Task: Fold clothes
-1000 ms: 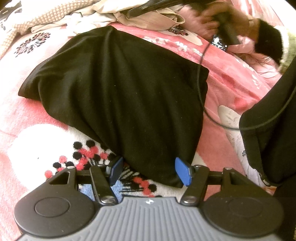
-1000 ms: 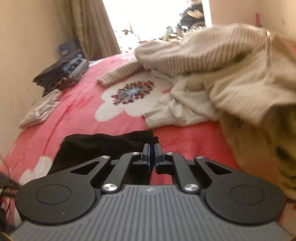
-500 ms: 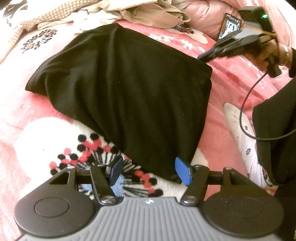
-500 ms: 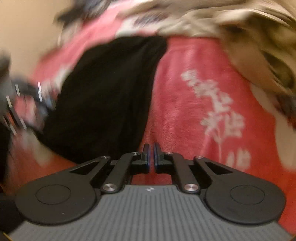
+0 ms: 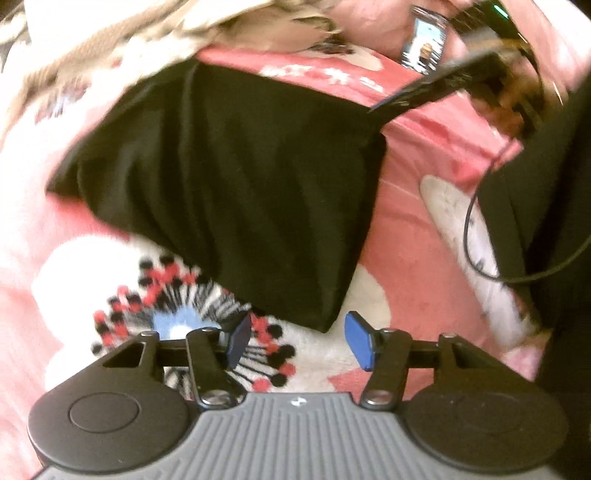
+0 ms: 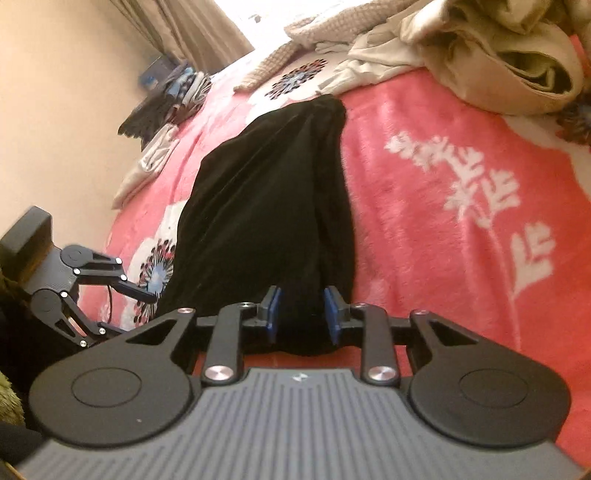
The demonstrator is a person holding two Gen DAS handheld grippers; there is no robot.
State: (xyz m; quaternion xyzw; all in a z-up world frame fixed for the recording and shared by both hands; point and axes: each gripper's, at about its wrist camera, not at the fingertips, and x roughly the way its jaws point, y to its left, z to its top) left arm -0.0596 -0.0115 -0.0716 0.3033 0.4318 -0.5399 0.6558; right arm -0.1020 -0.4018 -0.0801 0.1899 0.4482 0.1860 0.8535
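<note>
Black garment [image 5: 236, 177] lying folded on pink floral blanket [image 5: 417, 206], one long dark slab running away from the person toward the far clothes pile. Near corner [image 5: 314, 314] resting on a white flower print with red and black dots.

Left gripper [image 5: 297, 341] spread wide, blue pads [image 5: 360, 343] apart, nothing between them. Hovering just short of that near corner, corner tip lying roughly between the two pads but apart from them. Left view motion-blurred.

Right gripper [image 6: 302, 314] half spread, blue pads [image 6: 332, 310] flanking the garment's near end [image 6: 299, 332]. Fabric between the pads; whether pads touch cloth cannot be told. From the left view, right gripper [image 5: 380, 105] seen as a dark tip meeting the garment's far right corner, hand behind it blurred.

Left gripper also visible from the right view [image 6: 144, 295], low left, fingers open beside the garment's other edge.

Surroundings: heap of beige and cream clothes [image 6: 480, 48] at the far end of the blanket, knitted piece among them. Stack of folded dark and patterned clothes [image 6: 166, 99] by the wall, pale cloth [image 6: 147, 166] below it. Curtain [image 6: 199, 33] near the bright window. Phone [image 5: 424, 48] propped upright on the blanket beyond the garment. Thin black cable [image 5: 476, 236] looping at right.
</note>
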